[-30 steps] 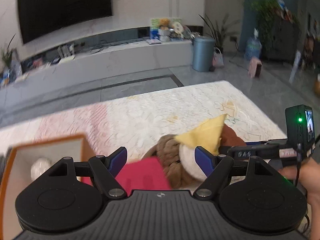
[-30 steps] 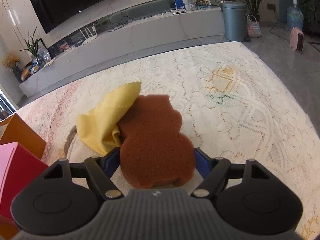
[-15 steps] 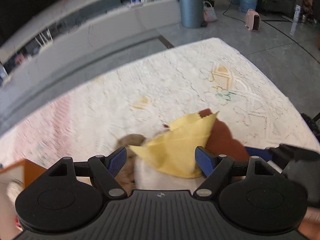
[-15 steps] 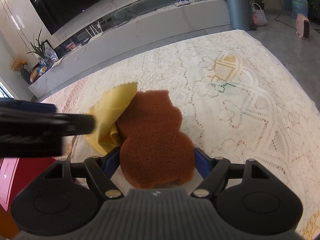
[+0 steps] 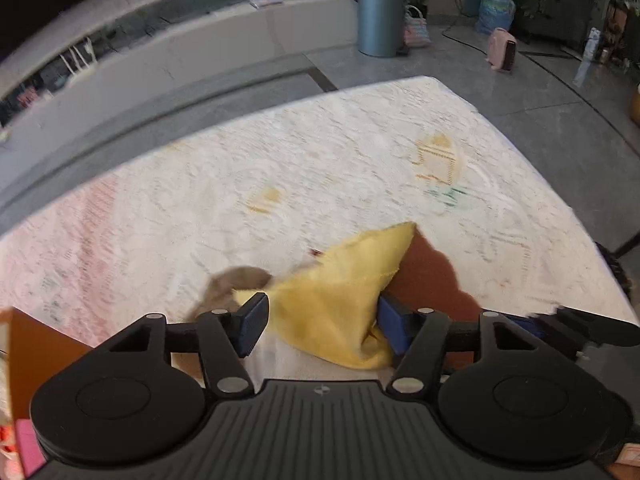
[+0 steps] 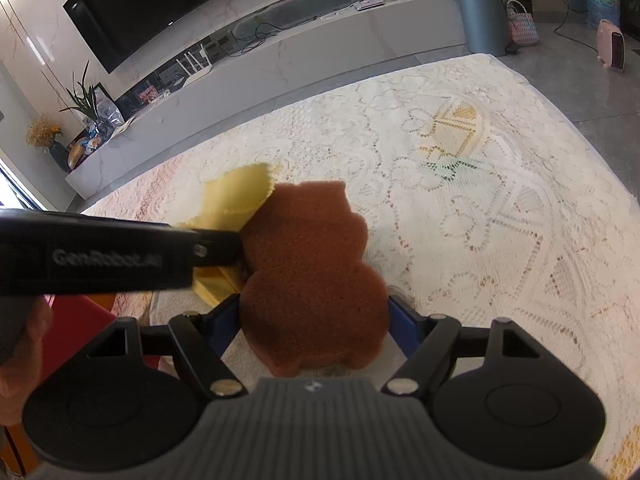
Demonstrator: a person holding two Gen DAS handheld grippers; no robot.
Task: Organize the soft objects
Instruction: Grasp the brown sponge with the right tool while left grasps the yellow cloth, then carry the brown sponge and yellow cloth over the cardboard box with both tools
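— So, what is the right tool [image 6: 314, 314] doing?
— It is gripping a brown sponge [image 6: 310, 268], fingers pressing on both sides, low over the lace cloth [image 6: 460, 208] covering the desk.
— And the left tool [image 5: 320, 324]?
— Its fingers are standing apart around a yellow cloth [image 5: 340, 300], which is filling the gap between them. I cannot tell whether they are pinching it yet.
— Where is the cloth sitting?
— It is lying against the sponge's left edge, overlapping it. A brownish soft thing [image 5: 232, 284], blurred, is lying just left of the cloth. An orange box [image 5: 36, 344] is standing at the left edge.
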